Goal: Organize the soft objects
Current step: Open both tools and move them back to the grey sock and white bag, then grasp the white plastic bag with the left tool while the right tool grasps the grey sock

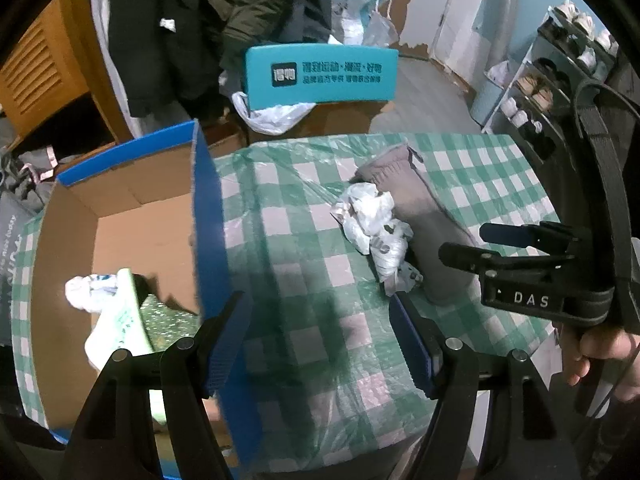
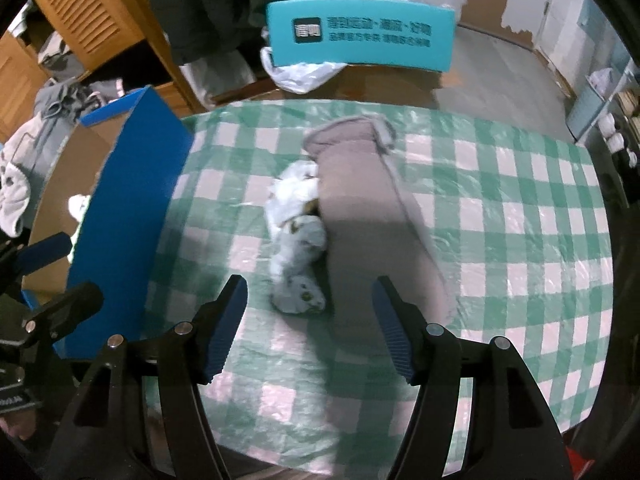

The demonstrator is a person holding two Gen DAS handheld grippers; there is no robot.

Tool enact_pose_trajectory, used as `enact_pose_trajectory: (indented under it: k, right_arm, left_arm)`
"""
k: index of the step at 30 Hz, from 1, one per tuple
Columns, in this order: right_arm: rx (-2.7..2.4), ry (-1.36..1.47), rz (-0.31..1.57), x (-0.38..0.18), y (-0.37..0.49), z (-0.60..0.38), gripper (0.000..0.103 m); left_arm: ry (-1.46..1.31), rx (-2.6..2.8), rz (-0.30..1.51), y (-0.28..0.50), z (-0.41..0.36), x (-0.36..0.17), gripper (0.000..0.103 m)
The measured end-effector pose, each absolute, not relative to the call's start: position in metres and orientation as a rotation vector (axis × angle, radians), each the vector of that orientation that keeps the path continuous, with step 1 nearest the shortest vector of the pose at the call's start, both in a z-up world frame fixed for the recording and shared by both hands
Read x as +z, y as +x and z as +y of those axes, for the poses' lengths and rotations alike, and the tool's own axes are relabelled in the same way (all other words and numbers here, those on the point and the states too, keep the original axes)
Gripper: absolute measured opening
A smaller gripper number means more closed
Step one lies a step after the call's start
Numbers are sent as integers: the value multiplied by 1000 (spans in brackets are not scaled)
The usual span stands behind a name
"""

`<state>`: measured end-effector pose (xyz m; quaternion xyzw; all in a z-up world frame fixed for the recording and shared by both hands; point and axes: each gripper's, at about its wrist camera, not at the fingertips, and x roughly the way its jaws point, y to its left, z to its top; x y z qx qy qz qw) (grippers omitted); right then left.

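Note:
A long grey-brown soft cushion [image 2: 372, 216] lies on the green checked tablecloth [image 2: 520, 216], with a crumpled white printed bag [image 2: 296, 240] against its left side. Both also show in the left wrist view: cushion [image 1: 424, 216], bag [image 1: 374, 224]. A blue-sided cardboard box [image 1: 132, 220] stands at the table's left and holds a white bundle [image 1: 86, 290] and green-white soft items [image 1: 128, 320]. My left gripper [image 1: 320, 344] is open and empty beside the box wall. My right gripper [image 2: 310, 328] is open and empty, just short of the bag and cushion; it shows in the left wrist view [image 1: 464, 246].
A teal chair back [image 2: 360, 36] stands behind the table with a white plastic bag [image 2: 300, 74] under it. Dark coats [image 1: 224, 20] hang behind. A shoe rack [image 1: 560, 72] is at the far right. A wooden cabinet [image 2: 80, 20] is at the left.

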<state>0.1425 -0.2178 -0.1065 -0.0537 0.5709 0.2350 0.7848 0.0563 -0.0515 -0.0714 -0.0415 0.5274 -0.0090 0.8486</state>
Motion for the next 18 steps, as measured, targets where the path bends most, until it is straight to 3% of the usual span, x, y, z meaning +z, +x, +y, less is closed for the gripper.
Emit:
enact_pose_trajectory:
  k: [18]
  right_arm:
    - [455, -160, 1308, -161, 176, -224, 65]
  left_arm:
    - [-112, -40, 1213, 100, -68, -125, 73]
